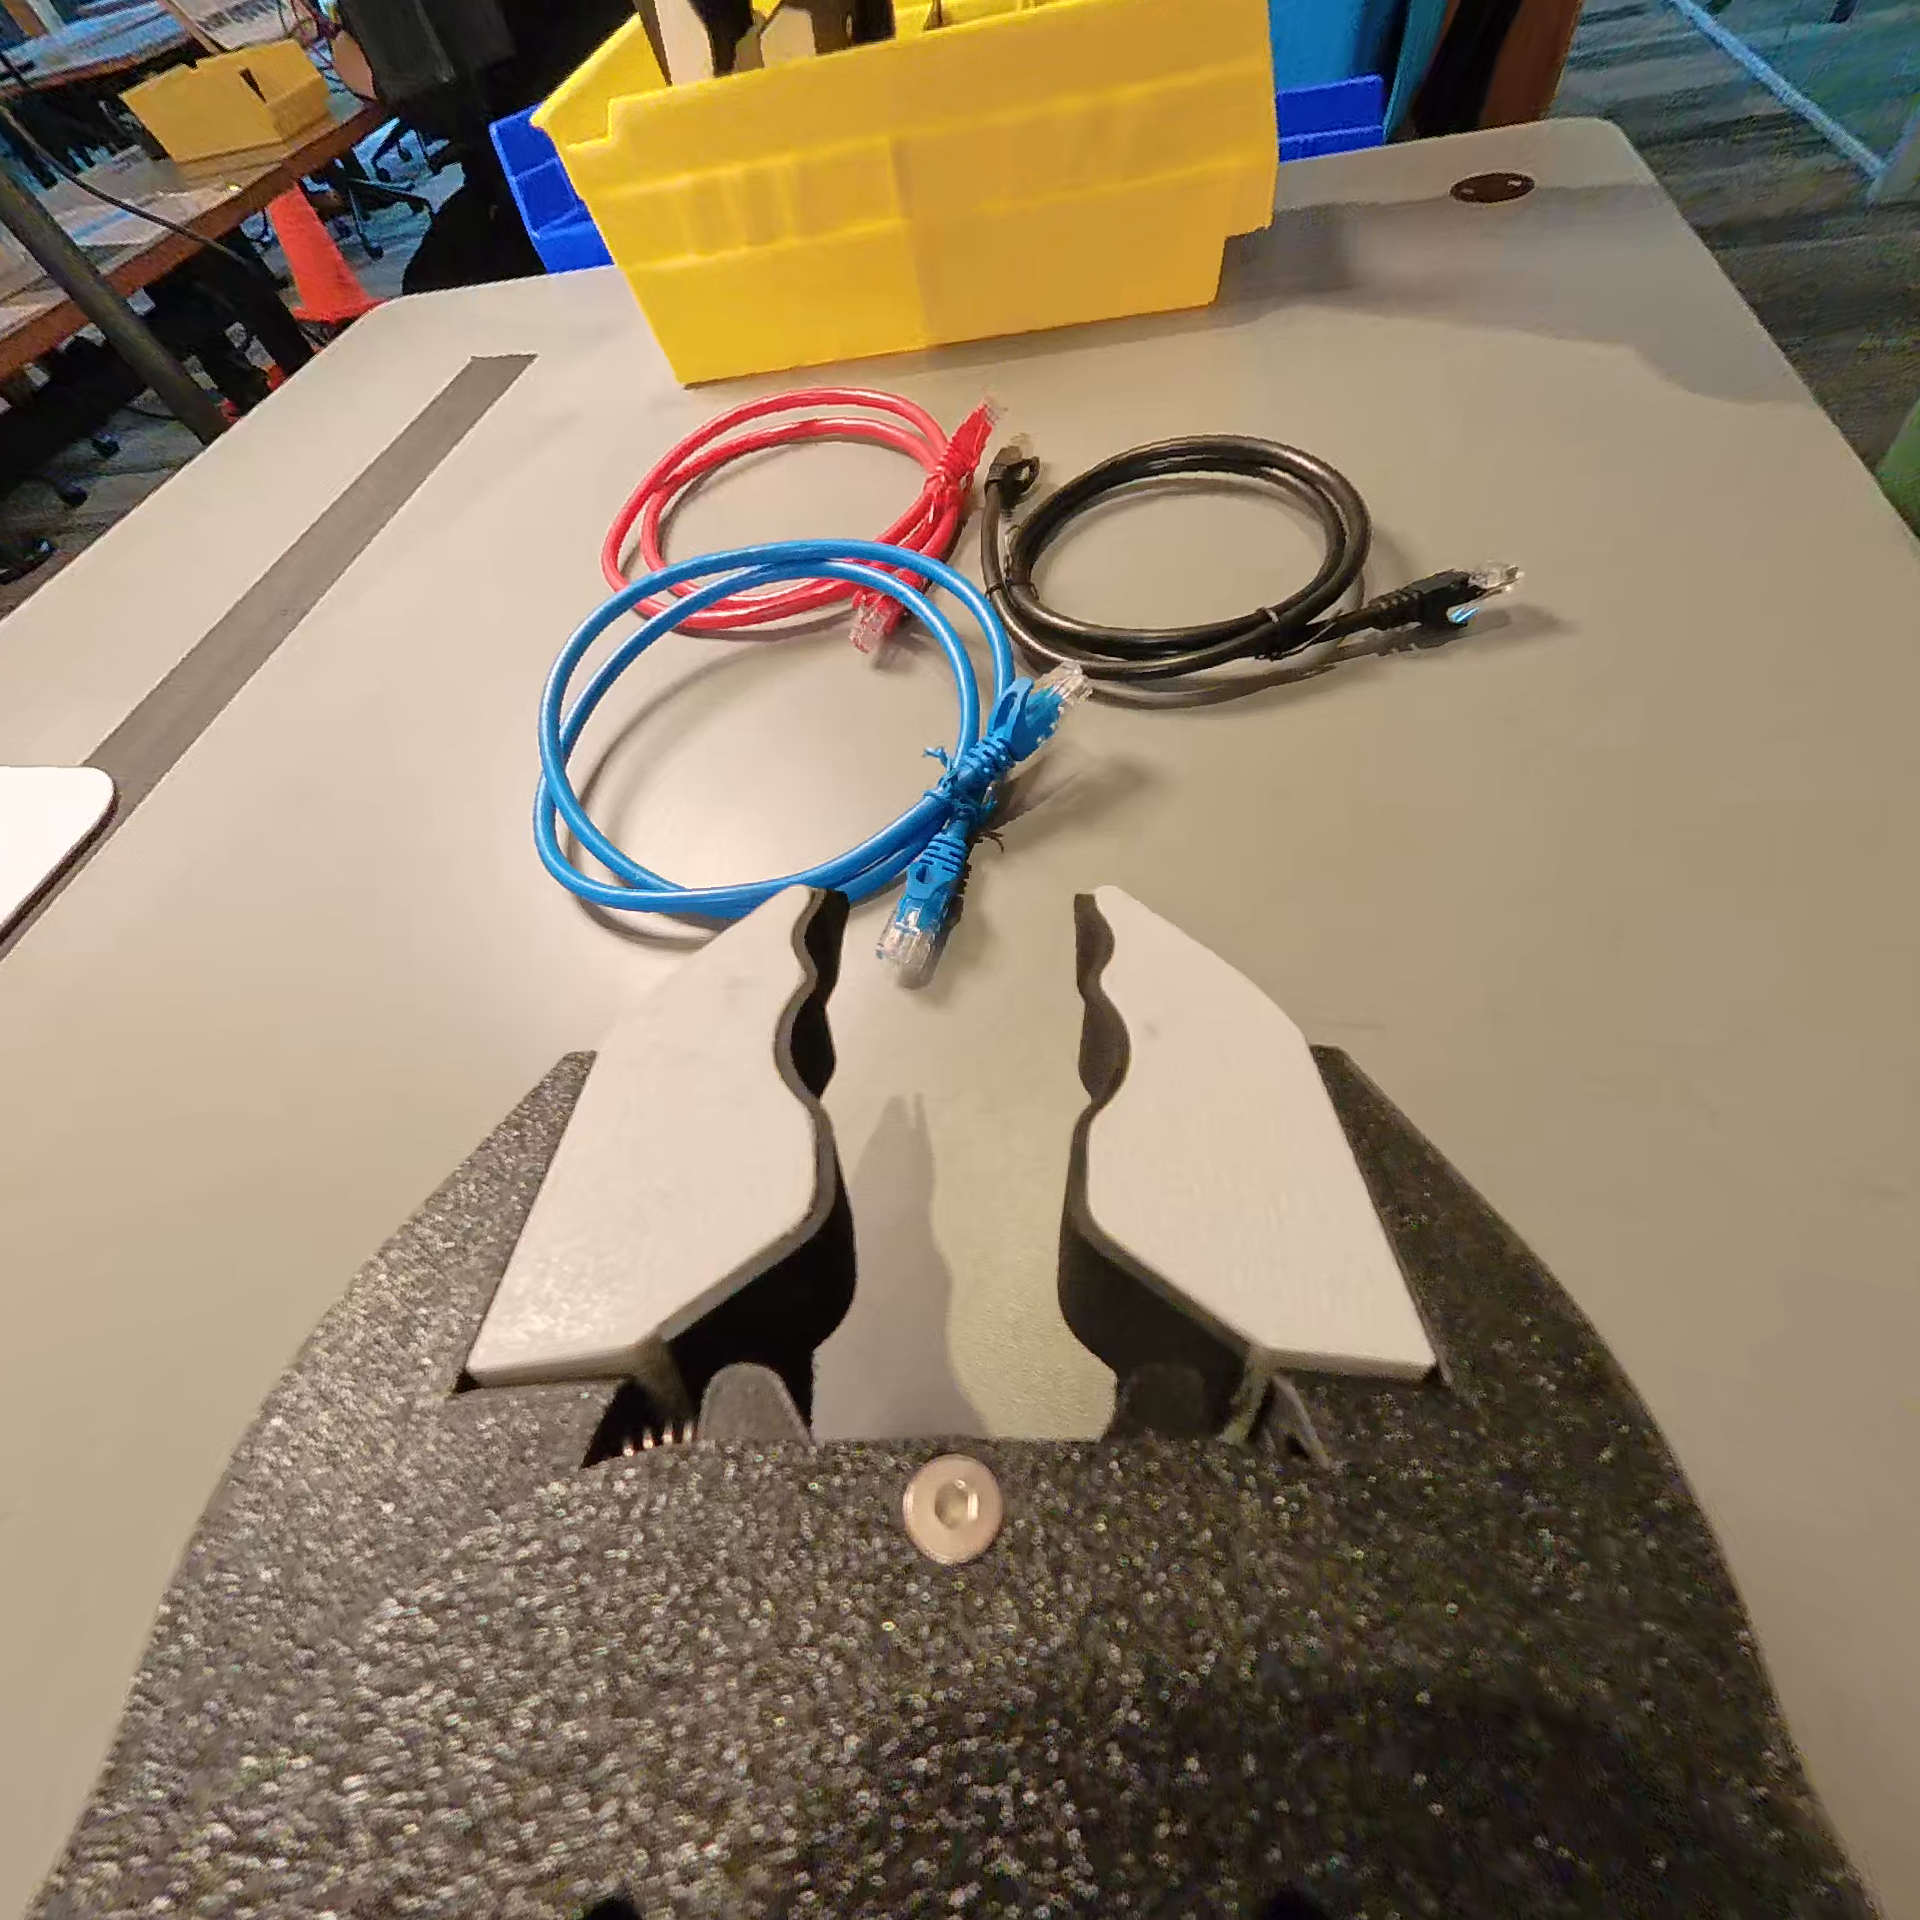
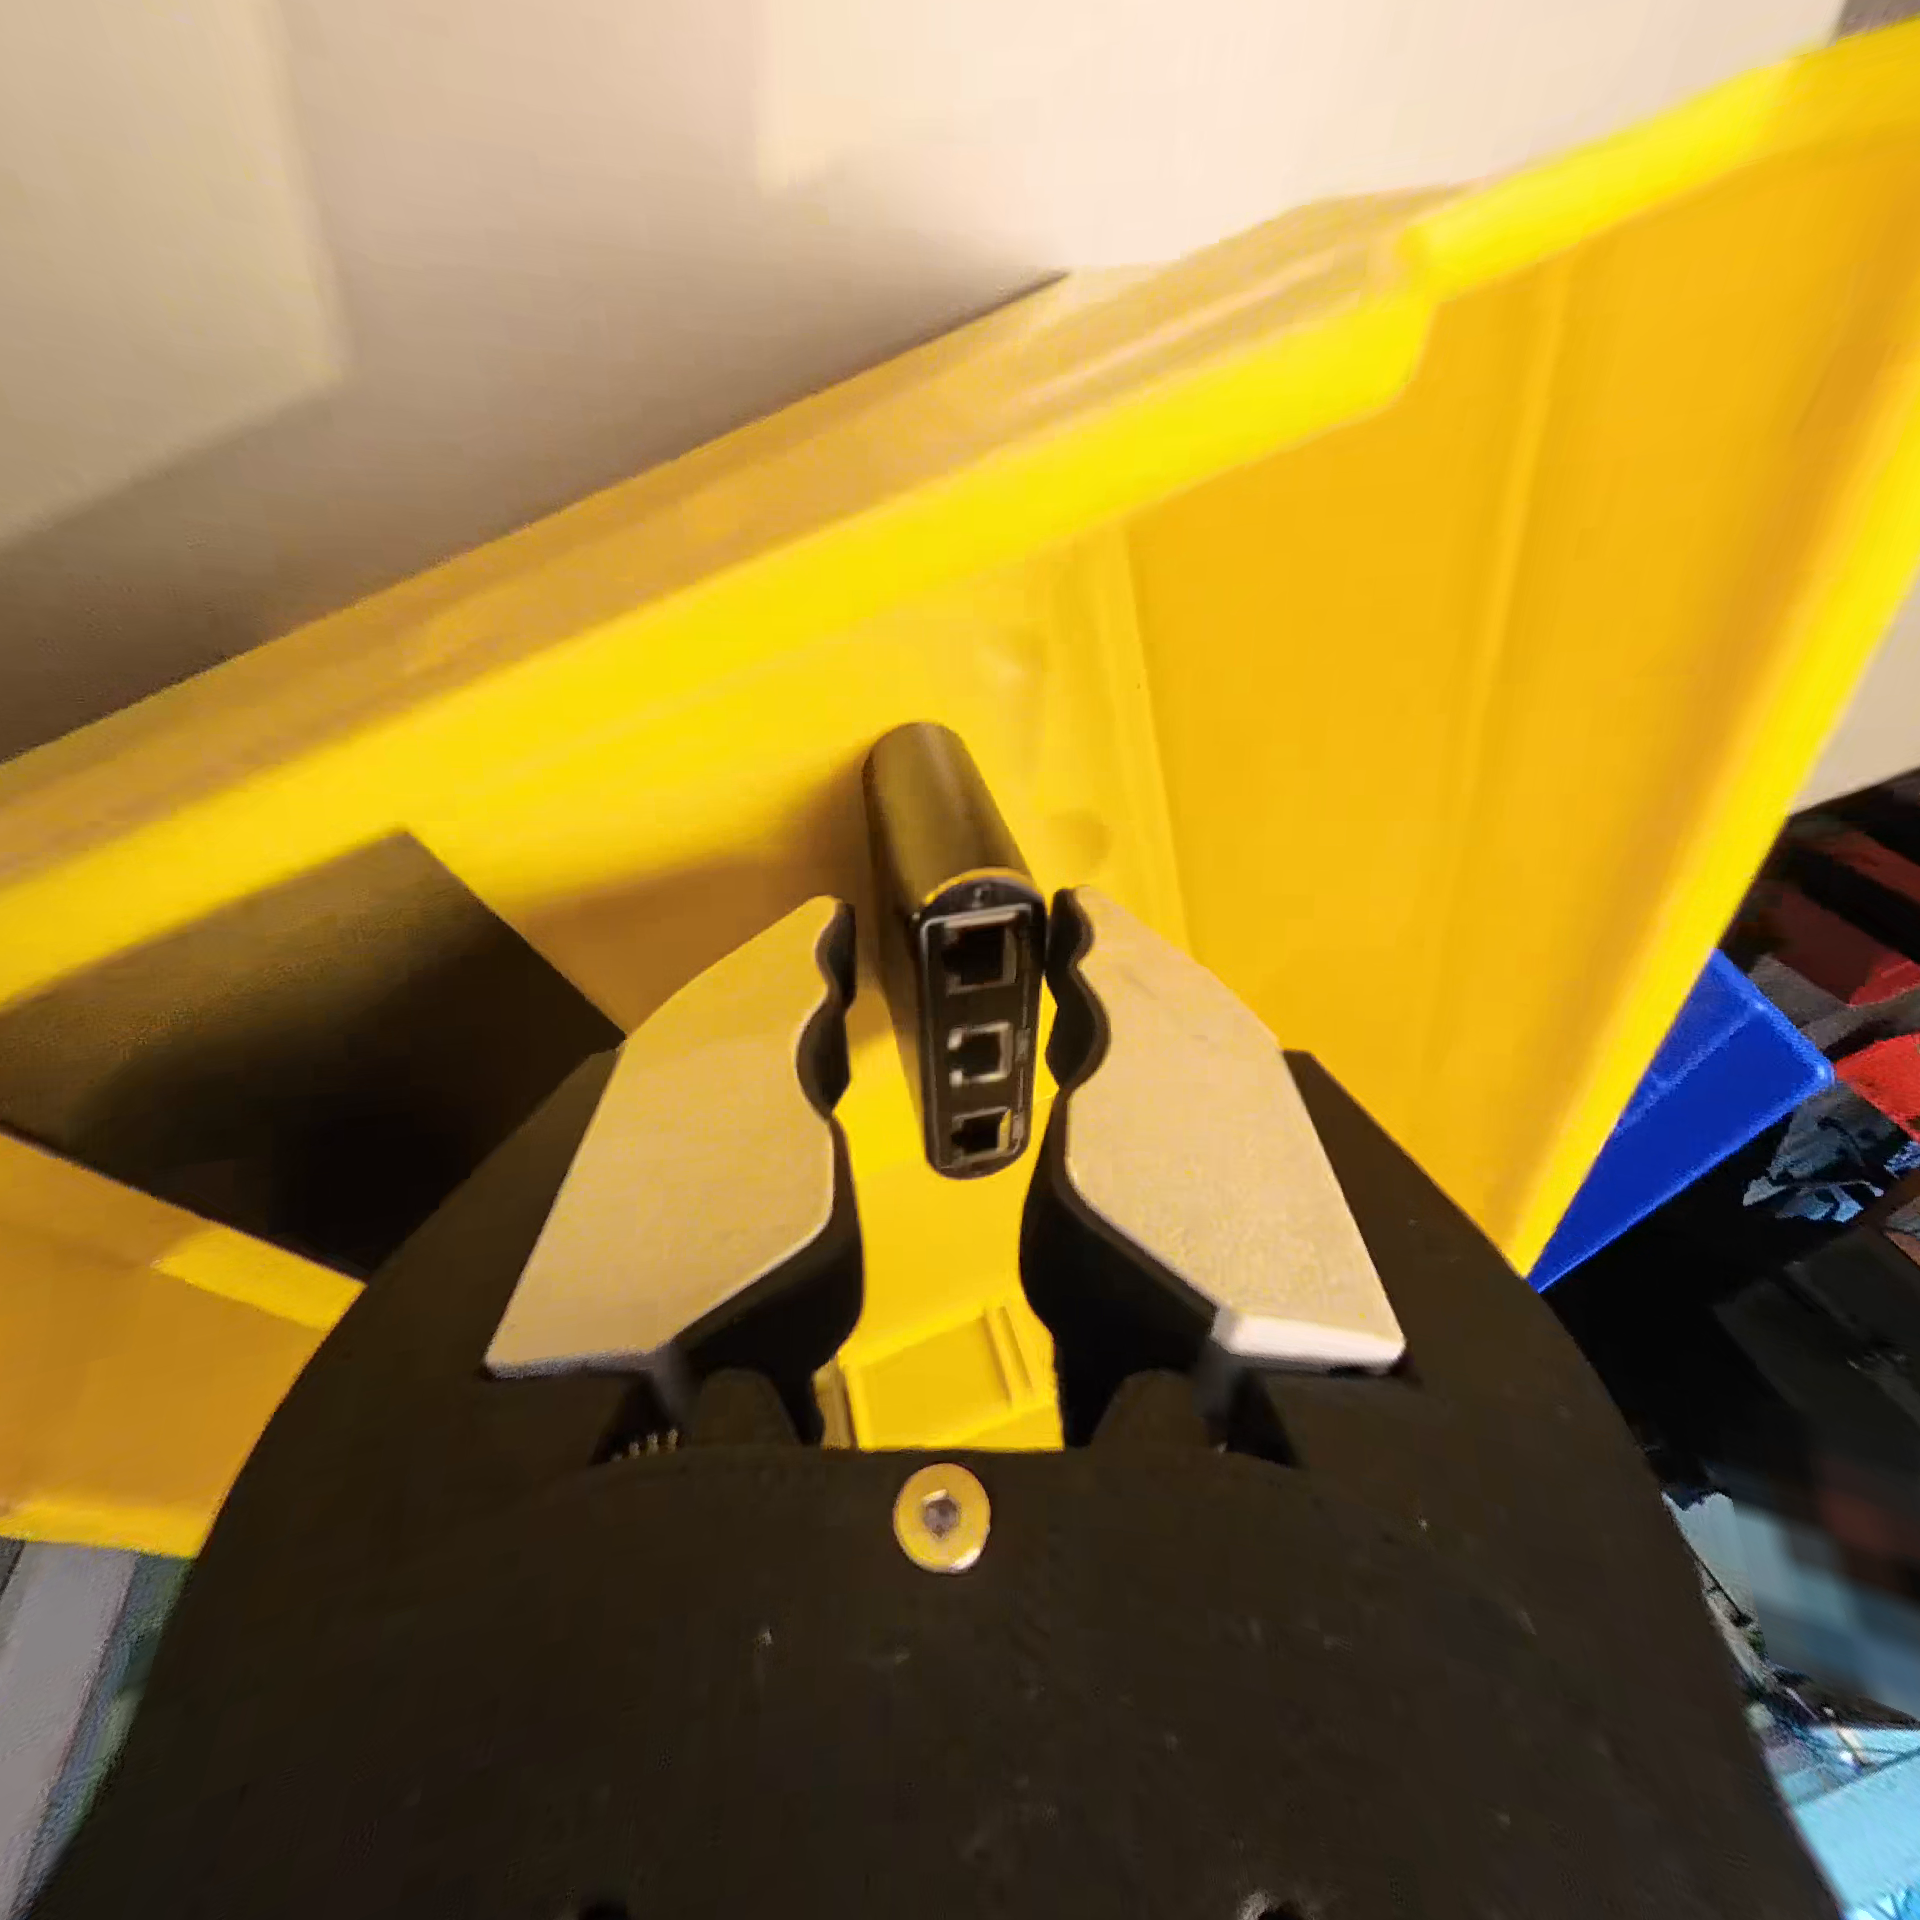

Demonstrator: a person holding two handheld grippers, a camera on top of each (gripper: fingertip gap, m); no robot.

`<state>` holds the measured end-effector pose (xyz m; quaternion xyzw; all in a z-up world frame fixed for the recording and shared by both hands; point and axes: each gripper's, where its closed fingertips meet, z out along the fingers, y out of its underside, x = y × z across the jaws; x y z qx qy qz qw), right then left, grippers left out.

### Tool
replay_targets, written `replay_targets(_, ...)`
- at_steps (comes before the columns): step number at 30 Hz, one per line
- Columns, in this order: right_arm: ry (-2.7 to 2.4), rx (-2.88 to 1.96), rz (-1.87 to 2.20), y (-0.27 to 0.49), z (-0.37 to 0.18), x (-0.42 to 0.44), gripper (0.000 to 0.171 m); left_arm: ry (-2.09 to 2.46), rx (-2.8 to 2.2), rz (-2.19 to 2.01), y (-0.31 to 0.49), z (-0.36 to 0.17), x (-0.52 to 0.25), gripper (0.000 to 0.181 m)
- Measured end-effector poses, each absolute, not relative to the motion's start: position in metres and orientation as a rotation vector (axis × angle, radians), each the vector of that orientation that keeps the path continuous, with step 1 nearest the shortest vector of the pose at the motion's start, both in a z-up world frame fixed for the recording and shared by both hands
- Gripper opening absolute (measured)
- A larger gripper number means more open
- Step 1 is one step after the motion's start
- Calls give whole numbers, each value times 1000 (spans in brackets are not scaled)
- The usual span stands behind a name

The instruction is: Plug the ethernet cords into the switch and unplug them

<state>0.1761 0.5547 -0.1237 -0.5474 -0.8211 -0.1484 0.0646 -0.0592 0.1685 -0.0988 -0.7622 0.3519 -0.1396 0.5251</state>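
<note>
right fingers [image 2: 1081, 966] clamp the switch [image 2: 971, 997] — left gripper [image 1: 951, 914] gapes.

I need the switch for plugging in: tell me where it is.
In the right wrist view, the black switch sits clamped in the right claw, ports facing the camera, against the yellow bin.

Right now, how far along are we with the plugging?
Early. Done: right gripper is shut on the switch, its three ports empty. In hand: open left gripper nears the blue cord. Left: blue, red cord and black cord all unplugged on the table.
</note>
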Motion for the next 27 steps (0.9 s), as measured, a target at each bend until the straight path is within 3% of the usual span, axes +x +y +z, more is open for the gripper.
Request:
replay_targets(8, -2198, -1478, -555, 558, -56, 182, 40, 825, -1823, -322, 170, -98, -61, 49)
replay_targets(13, -2172, -1206, -404, 488, -24, 145, 36, 810, -1829, -317, 171, -98, -63, 50)
replay_targets(22, -2330, -973, -47, 355, -56, 66, 37, 815, -1852, -276, 172, -102, -63, 49)
replay_targets(27, -2449, -816, 185, 295, -95, 28, 46, 829, -1862, -252, 172, -105, -62, 49)
